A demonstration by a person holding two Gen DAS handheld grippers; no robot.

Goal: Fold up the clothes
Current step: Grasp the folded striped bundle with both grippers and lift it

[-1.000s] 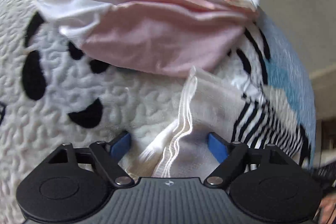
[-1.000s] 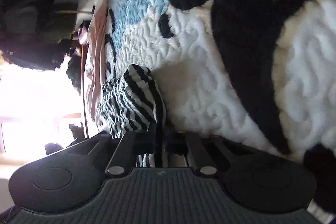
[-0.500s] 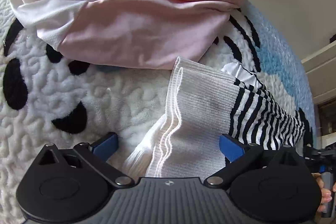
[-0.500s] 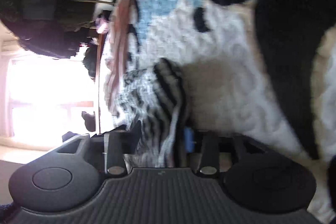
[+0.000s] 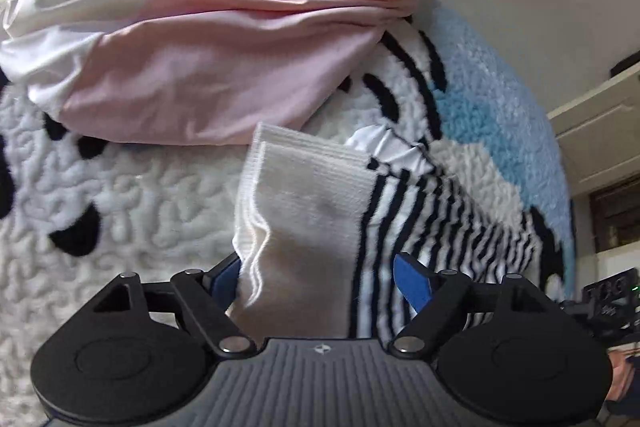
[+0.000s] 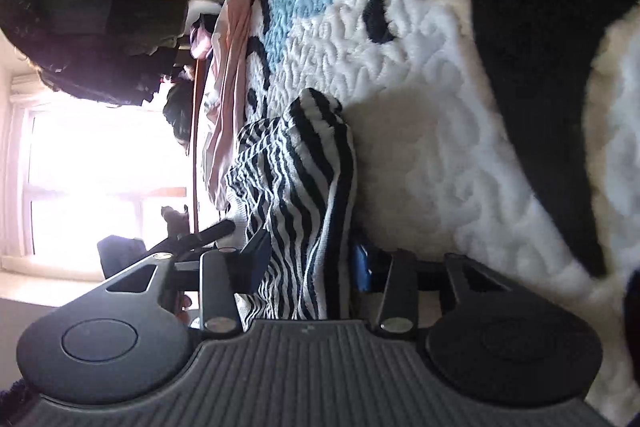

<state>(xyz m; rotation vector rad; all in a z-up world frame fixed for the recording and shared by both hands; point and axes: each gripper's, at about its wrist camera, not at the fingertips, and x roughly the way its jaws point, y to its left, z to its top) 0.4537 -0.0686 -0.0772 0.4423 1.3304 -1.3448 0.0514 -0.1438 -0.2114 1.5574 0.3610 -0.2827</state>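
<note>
Striped sock (image 5: 420, 227) lay on the plush blanket (image 5: 140, 195), just below the pink garment (image 5: 192, 67). Left hand-held gripper (image 5: 320, 275) stood spread around its white cuff. Right hand-held gripper (image 6: 308, 263) stood partly spread, striped end between the jaws.

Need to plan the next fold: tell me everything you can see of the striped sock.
The striped sock is knit, with a plain white ribbed cuff and black-and-white stripes beyond. It lies stretched across the fluffy blanket, its cuff layers doubled between the left tool's open fingers. The right tool straddles the bunched striped end.
</note>
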